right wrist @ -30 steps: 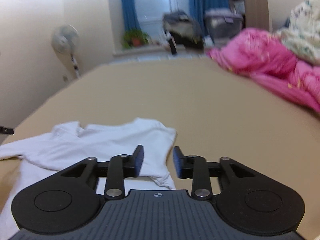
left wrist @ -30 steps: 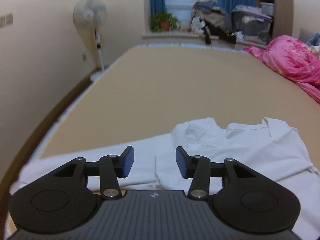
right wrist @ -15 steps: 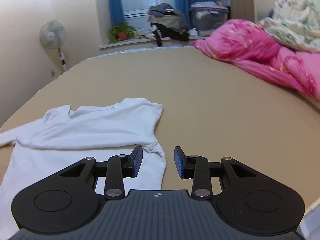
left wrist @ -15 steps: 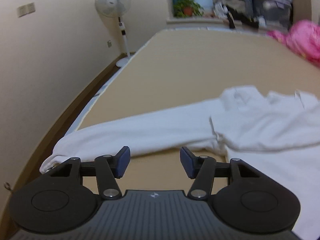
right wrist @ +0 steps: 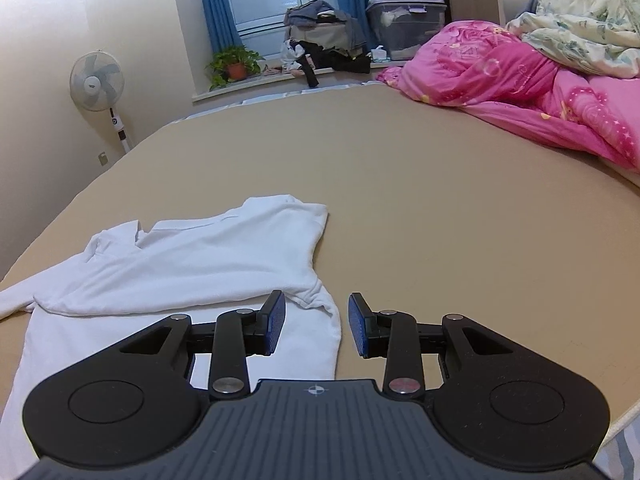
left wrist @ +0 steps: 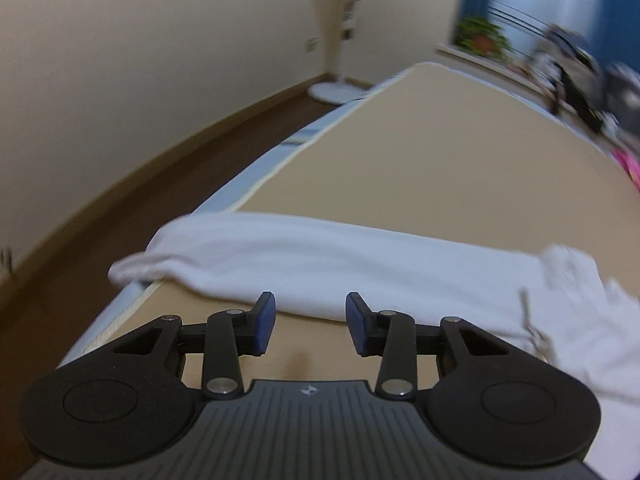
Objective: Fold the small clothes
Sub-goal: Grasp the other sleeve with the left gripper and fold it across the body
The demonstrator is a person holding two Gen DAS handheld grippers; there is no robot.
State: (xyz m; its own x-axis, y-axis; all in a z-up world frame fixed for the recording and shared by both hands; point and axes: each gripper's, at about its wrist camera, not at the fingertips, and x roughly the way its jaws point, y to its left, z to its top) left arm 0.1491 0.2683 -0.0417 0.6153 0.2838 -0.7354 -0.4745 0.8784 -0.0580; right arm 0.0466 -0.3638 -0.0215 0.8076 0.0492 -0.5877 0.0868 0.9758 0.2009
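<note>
The white shirt (right wrist: 192,256) lay on the tan bed (right wrist: 440,216), at the near left part of the mattress in the right wrist view. Its body ran toward the near edge, and one sleeve was folded across the chest, ending in a bunched cuff at the shirt's right side.

The right tongs (right wrist: 316,330) hovered over that right side. The jaws stood apart, released, with nothing pressed between the blue pads (right wrist: 274,326). The bunched cuff and the shirt's right edge appeared in the gap between the jaws, but whether the pads touched the fabric could not be told.

The left tongs (left wrist: 310,322) hovered at the near left corner of the bed, just near of the other sleeve (left wrist: 320,264). This sleeve lay stretched out to the left, with its cuff end reaching over the bed's left edge. The jaws were closing, and no fabric was between them; bare mattress showed in the gap. The left wrist view was blurred.

Farther back, a pink quilt (right wrist: 520,92) was heaped at the far right of the bed. A standing fan (right wrist: 96,84) stood by the left wall, and a potted plant (right wrist: 232,64) sat on the window sill beyond the bed's far end.
</note>
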